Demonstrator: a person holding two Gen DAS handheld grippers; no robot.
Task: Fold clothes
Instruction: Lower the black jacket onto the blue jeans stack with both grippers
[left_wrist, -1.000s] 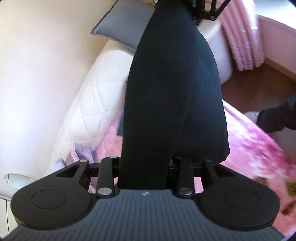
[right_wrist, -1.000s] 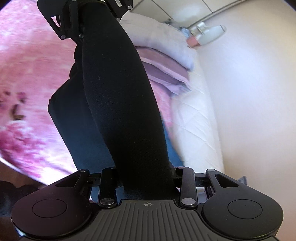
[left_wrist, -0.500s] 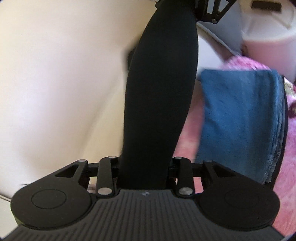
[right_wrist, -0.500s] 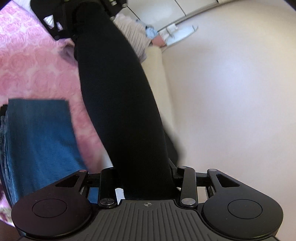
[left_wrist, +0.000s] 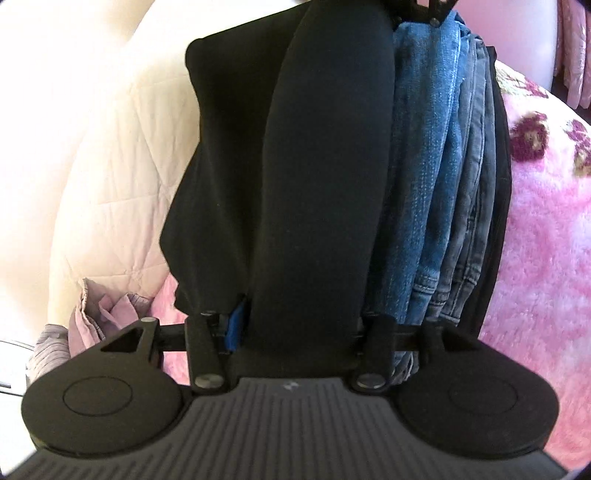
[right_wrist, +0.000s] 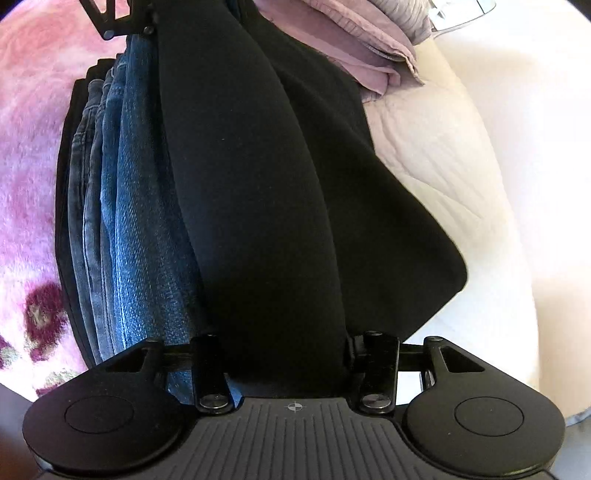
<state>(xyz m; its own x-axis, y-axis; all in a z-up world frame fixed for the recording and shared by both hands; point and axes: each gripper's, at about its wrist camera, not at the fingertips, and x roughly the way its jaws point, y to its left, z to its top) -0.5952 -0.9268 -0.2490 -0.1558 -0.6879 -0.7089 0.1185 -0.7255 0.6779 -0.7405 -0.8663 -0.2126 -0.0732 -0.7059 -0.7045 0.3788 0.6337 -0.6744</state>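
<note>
The left claw (left_wrist: 306, 332) was clamped on a folded black soft-knit garment (left_wrist: 325, 166), which ran as a thick dark band straight out from between its fingers to the far edge of the view, where the other claw's black frame (left_wrist: 424, 11) pinched the opposite end. The right claw (right_wrist: 284, 354) gripped that same black garment (right_wrist: 251, 184) in the same way — stretched between the two, with a loose flap hanging off to one side (right_wrist: 399, 240).

The garment lay over, or just above, a stack of folded blue and grey denim jeans (left_wrist: 443, 184); whether it touched the stack could not be told. In the right wrist view the jeans (right_wrist: 122, 203) showed their layered edges at the left of the black cloth.

The stack sat on a fluffy pink blanket with dark red flowers (left_wrist: 546, 221) covering a bed. Beside it lay a cream quilted cover (left_wrist: 110, 166) — and crumpled lilac fabric (right_wrist: 354, 44) at the far side of the right wrist view
</note>
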